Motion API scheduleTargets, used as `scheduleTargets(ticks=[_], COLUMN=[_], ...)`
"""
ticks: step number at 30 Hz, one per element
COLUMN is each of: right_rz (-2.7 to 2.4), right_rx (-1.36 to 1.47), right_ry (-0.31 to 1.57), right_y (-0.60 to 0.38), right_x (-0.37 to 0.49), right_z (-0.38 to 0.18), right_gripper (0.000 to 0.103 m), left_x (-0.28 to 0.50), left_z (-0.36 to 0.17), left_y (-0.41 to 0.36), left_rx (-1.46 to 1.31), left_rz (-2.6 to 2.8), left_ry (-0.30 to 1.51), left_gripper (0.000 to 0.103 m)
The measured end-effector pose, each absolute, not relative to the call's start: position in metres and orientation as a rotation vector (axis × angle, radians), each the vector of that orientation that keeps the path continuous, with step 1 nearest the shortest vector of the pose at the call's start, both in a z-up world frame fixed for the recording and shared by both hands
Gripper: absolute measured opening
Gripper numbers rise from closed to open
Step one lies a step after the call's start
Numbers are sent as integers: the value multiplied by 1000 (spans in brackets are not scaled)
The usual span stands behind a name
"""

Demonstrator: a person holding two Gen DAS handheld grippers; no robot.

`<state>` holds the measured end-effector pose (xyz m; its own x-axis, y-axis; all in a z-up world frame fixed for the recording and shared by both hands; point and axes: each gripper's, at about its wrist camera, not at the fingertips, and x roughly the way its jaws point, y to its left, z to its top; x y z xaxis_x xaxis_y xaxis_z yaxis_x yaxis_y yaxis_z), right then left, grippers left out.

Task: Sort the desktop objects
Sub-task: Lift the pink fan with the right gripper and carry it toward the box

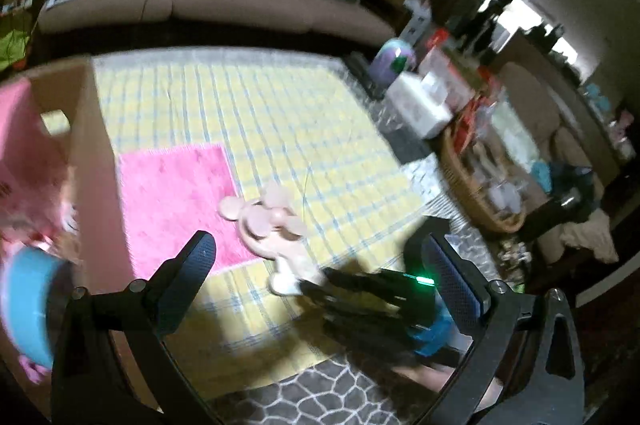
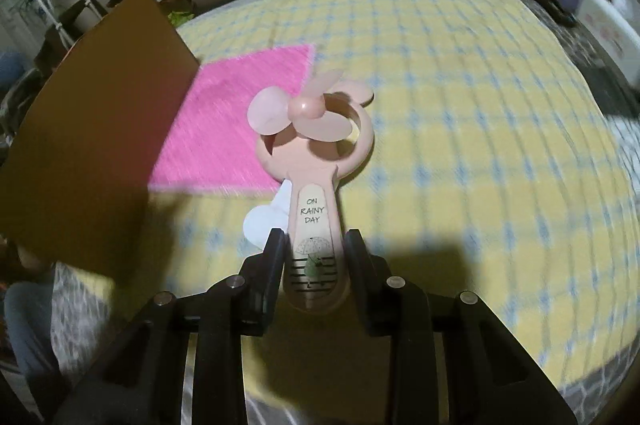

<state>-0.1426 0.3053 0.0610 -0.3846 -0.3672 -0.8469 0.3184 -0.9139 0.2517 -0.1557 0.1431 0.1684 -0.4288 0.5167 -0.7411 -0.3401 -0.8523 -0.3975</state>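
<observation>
One cardboard box stood at nine o'clock in the left wrist view, its brown wall rising from the edge of the yellow checked cloth; inside it lay a jumble of pink things and one blue round object, though blur made it hard to say what these were or how many. At three o'clock one wicker basket held a heap of small items, likewise too smeared to count. One pink mat lay flat on the cloth just beside the box. One pink handheld fan, printed "ON RAINY DAY", sat at the centre of the right wrist view, its head at twelve o'clock over the mat's near corner, with three pale blades around a round hub and one white lever jutting from the handle toward nine o'clock. The right gripper was closed narrowly on the fan's handle, a finger pressed against each side. The left gripper stood wide apart with nothing between its fingers; beyond it, at six o'clock, the fan and the dark right gripper appeared together over the cloth.
</observation>
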Motion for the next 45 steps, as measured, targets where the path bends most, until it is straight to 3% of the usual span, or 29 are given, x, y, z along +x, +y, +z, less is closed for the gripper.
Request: scheduleTargets(ticks=[8,11,13,14,29,34,35,45], right_rz=[-2303,-2358,-2366,-2361,-2341,-2284,-2268,-2231], right_rx=[1440,1422,1410,1405,1397,1385,1383,1328], right_ry=[-177,-153,-128,-116,-14,-72,-89,-95], right_y=[358,363,361,358,329,331,330,324], right_x=[-107,-101,-100,-101,-108,-107,-106,-102], right_z=[56,60,60,60,51,50,50,55], right_gripper=[31,42,55,56,55,36,36,37], left_x=[-159,-164,-166,-167,-176,-175,-174,-168], left_z=[65,39,29,27,16,17,17,18], left_y=[192,194,192,193,201,204,204,193], left_rx=[-1544,-1604,-1616,-1618,-1621,-1619,-1615,-1574], left_rz=[2209,2199,2201,2200,2198,2183,2175,2112], left_ry=[-268,-330,-372,-386,-334,-309,-317,-304], left_gripper=[103,103,103,103,103,101,101,47])
